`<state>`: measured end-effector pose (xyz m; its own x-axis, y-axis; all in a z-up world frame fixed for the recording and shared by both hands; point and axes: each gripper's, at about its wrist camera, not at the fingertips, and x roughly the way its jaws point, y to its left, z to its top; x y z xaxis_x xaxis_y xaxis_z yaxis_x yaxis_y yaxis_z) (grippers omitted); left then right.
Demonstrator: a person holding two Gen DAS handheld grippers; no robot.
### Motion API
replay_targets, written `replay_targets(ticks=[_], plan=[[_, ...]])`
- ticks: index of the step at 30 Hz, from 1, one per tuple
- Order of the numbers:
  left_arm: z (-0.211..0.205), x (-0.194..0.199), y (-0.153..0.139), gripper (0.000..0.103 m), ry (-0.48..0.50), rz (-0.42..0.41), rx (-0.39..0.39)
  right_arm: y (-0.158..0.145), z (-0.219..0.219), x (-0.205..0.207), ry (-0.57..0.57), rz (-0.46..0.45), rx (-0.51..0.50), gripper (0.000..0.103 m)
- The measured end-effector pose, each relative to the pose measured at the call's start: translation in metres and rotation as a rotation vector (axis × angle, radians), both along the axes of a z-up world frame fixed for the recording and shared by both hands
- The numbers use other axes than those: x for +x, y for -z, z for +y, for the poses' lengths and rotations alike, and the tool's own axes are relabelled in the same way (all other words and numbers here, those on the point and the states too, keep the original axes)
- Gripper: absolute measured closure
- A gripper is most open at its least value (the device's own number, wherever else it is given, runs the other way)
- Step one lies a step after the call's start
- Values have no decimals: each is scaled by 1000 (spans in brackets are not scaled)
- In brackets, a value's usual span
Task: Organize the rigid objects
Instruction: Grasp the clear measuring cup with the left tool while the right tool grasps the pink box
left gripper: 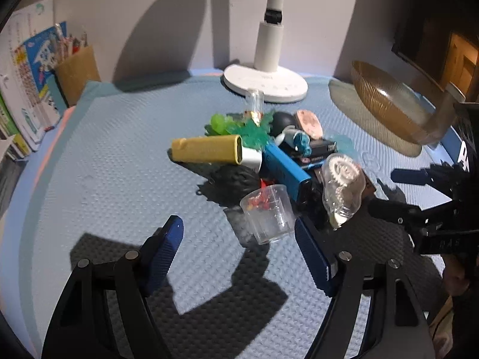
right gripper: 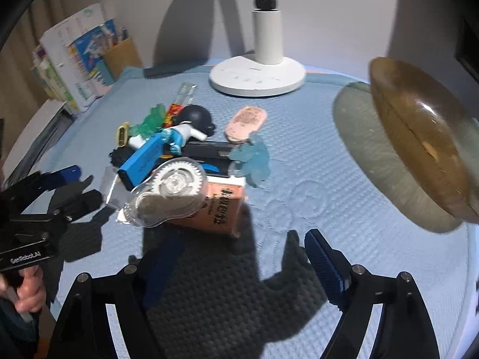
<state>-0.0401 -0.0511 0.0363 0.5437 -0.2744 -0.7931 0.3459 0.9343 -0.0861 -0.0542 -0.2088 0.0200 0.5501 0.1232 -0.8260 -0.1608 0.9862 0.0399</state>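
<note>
A pile of small items lies mid-mat: a yellow case (left gripper: 206, 149), a blue bar (left gripper: 284, 166), a clear cup (left gripper: 269, 214), a clear correction-tape dispenser (left gripper: 342, 188) (right gripper: 170, 191), an orange box (right gripper: 215, 206), a pink oval piece (right gripper: 247, 122), a black dome (right gripper: 196, 115) and a white-blue figure (right gripper: 179, 134). My left gripper (left gripper: 239, 254) is open, just short of the cup. My right gripper (right gripper: 239, 257) is open, just short of the orange box. An amber glass bowl (right gripper: 419, 137) (left gripper: 392, 104) stands at the right.
A white lamp base (left gripper: 265, 82) (right gripper: 257, 74) stands behind the pile by the wall. Books (left gripper: 24, 83) and a brown pen holder (left gripper: 77, 71) stand at the far left. A blue textured mat (left gripper: 119, 179) covers the table.
</note>
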Motion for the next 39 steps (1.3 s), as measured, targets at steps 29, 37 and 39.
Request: replay_targets(ticks=[29, 37, 39], plan=[[16, -8, 4, 70, 60, 18, -88, 13, 48, -31, -199, 17, 67, 37], [29, -17, 15, 70, 70, 53, -62, 13, 47, -55, -77, 18, 50, 37], [30, -18, 16, 70, 66, 55, -64, 10, 33, -57, 50, -7, 93, 37]])
